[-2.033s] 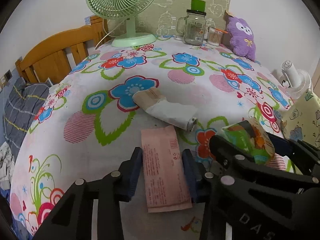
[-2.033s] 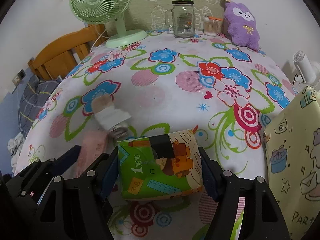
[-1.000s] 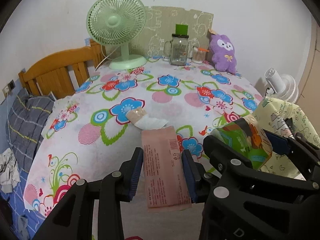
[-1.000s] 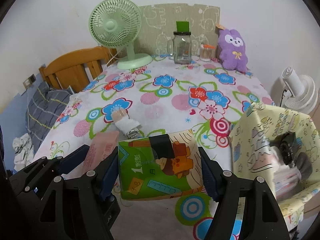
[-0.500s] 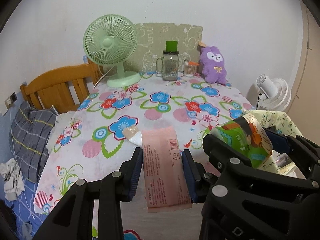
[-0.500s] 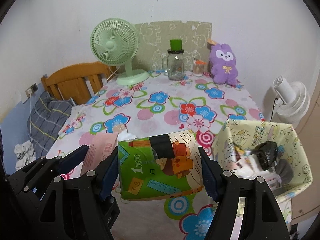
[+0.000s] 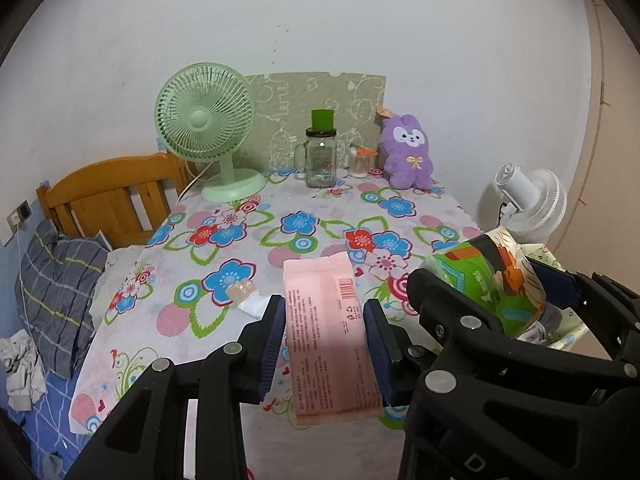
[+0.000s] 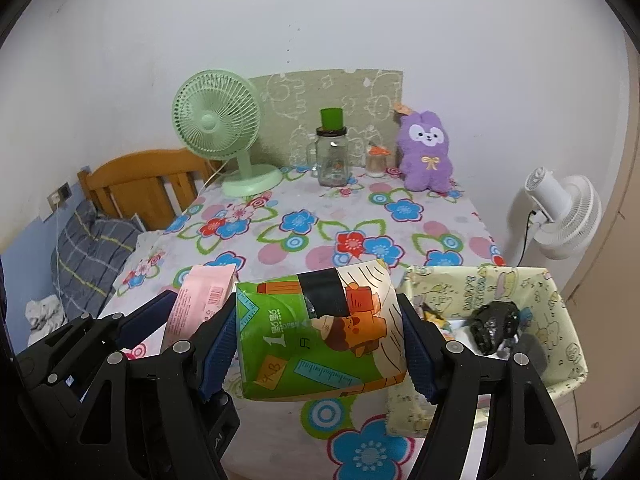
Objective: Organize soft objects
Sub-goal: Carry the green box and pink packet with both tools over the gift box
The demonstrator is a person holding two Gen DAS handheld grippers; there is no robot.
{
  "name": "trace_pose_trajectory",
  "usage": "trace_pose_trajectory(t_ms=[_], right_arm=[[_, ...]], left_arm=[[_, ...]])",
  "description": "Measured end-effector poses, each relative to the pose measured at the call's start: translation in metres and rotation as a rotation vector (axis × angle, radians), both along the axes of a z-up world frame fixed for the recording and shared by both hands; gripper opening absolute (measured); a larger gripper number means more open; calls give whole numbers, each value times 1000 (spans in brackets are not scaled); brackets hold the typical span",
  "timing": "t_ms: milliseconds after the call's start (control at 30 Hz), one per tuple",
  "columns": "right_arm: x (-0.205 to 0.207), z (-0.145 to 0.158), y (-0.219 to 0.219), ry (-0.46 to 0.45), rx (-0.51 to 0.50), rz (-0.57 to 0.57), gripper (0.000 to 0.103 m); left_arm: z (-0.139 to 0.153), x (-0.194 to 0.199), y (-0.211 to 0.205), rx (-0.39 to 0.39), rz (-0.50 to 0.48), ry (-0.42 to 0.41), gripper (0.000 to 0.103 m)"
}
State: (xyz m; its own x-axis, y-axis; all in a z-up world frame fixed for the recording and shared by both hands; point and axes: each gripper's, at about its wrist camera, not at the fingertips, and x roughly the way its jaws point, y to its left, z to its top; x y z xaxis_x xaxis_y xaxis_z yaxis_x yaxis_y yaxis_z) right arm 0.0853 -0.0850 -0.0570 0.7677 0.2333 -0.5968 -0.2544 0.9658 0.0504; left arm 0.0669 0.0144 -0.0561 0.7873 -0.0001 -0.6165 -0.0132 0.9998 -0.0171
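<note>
1. My left claw (image 7: 325,342) is clamped on a flat pink pack (image 7: 328,336); both blue pads press its long edges and it stands up between them, above the near edge of the table (image 7: 320,216).
2. My right claw (image 8: 318,342) grips a green pack (image 8: 320,332) printed with cartoon figures, pads squeezing its two sides; it is lifted clear of the floral cloth.
3. The two claws sit side by side, left one just beside the right.
4. A cloth bin (image 8: 560,300) stands beside the table's right edge, with a black bundle (image 8: 494,326) inside.
5. A small roll (image 7: 246,296) lies on the cloth beyond my left claw.
6. At the far end stand a green fan (image 7: 208,128), a jar (image 7: 320,160) and a purple plush (image 7: 406,152).
</note>
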Motion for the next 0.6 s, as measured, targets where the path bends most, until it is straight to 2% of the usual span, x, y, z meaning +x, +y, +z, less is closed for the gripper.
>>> trace_pose_trajectory(t_ms=[600], right_arm=[[-1, 10, -53, -34, 28, -92, 75]], left_arm=[[8, 8, -50, -8, -69, -33, 41]])
